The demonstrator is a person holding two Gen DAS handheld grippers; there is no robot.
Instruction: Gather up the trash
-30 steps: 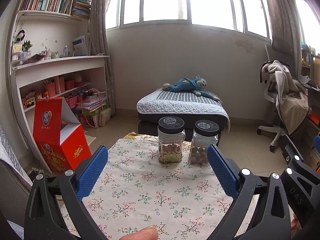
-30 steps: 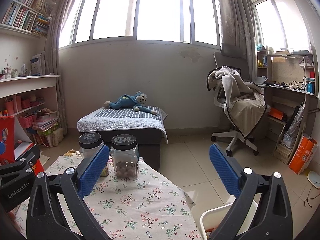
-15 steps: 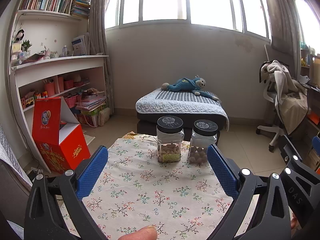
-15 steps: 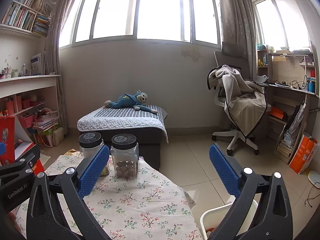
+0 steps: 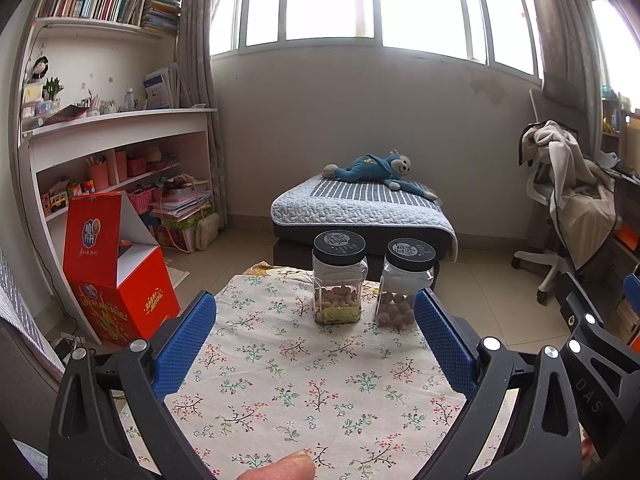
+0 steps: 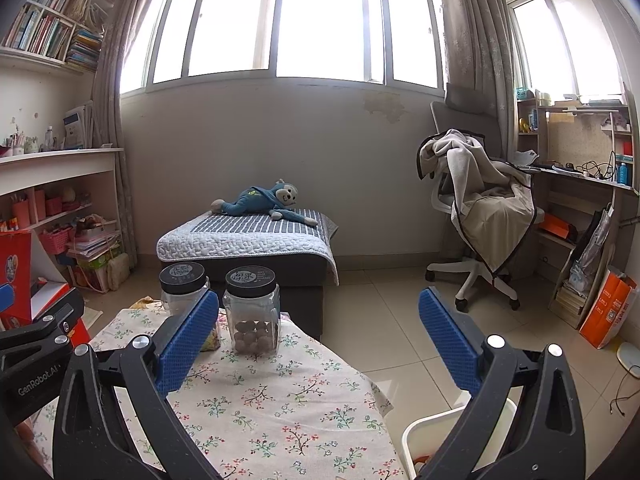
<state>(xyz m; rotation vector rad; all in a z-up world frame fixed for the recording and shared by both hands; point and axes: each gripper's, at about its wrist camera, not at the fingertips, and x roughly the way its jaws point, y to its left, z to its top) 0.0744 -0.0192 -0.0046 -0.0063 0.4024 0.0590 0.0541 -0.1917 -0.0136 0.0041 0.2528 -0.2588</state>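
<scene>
Very little differs from a second ago. In the left wrist view the two jars (image 5: 340, 280) sit slightly lower and a touch left between the spread fingers of the left gripper (image 5: 316, 336), and the bed (image 5: 360, 208) shifts the same way. In the right wrist view the room sits a little lower around the right gripper (image 6: 318, 336), whose jaws are spread as wide as before.

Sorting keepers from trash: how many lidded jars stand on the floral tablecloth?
2. One jar holding pale nuts stands at the cloth's far edge; the other jar with round brown nuts stands just to its right. None seems hidden.
</scene>
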